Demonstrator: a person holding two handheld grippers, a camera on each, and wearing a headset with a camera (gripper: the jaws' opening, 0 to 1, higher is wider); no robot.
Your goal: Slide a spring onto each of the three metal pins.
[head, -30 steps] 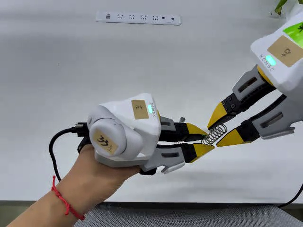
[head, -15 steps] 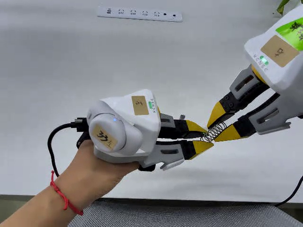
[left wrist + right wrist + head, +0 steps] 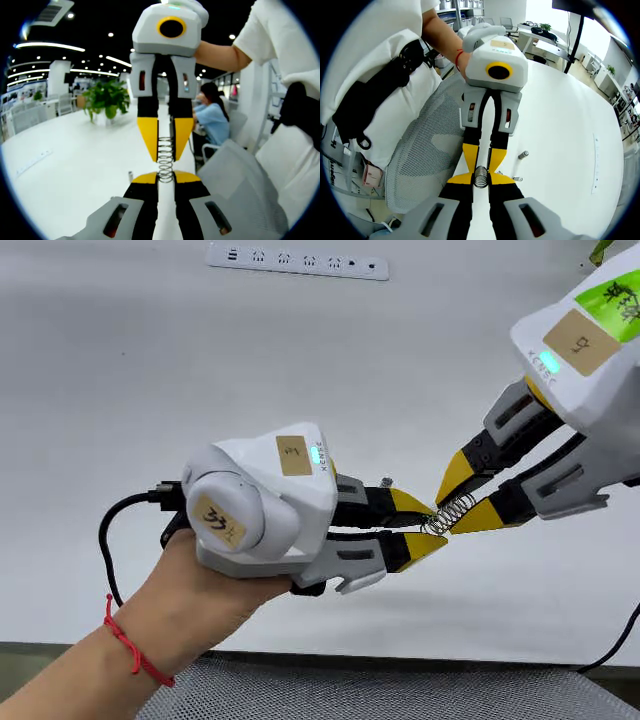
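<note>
Early in the task, by the look of it: no spring on any pin yet. One spring (image 3: 455, 508) up in the air, well above the white tabletop (image 3: 200, 370), clamped across its coils between the yellow tips of the right gripper (image 3: 447, 515). Met end-on by the left gripper (image 3: 436, 525), jaws nearly together at the spring's near end; cannot tell whether pinching it. Counted: one spring, two grippers, two bare metal pins (image 3: 522, 155) on the tabletop. Left to do, seemingly: all three pins

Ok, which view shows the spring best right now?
The left gripper view: the spring runs lengthwise through the middle of the picture, every coil distinct. The right gripper view shows it end-on, as a small ring. The head view shows it small and side-on.
</note>
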